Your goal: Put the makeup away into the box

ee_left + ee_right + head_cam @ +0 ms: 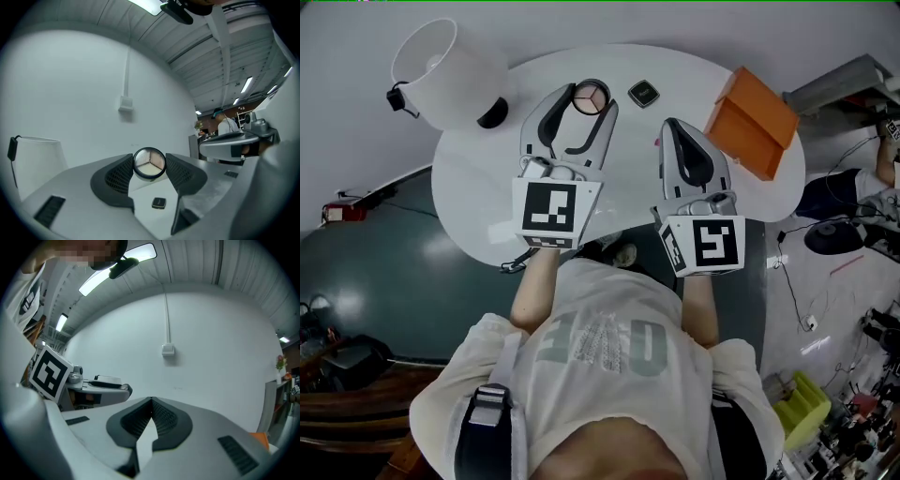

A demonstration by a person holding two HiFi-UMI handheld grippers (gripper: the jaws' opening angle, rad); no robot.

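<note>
Two bare forearms reach forward from the person's chest; the hands themselves are hidden behind the marker cubes. Both tools point level, away from the body, above the white table (478, 197). The right gripper (151, 401) has its jaws pressed together with nothing between them. The left gripper (590, 103) stands partly spread, its pads clamping the rim of a round compact (149, 163) from both sides. The disc has no long axis, and its three-shade face is turned back toward the gripper camera. Beyond it a small dark square case (643, 93) lies on the table. The orange box (750, 122) sits at the table's right edge, its inside not visible. A white lamp shade (441, 58) stands far left
</note>
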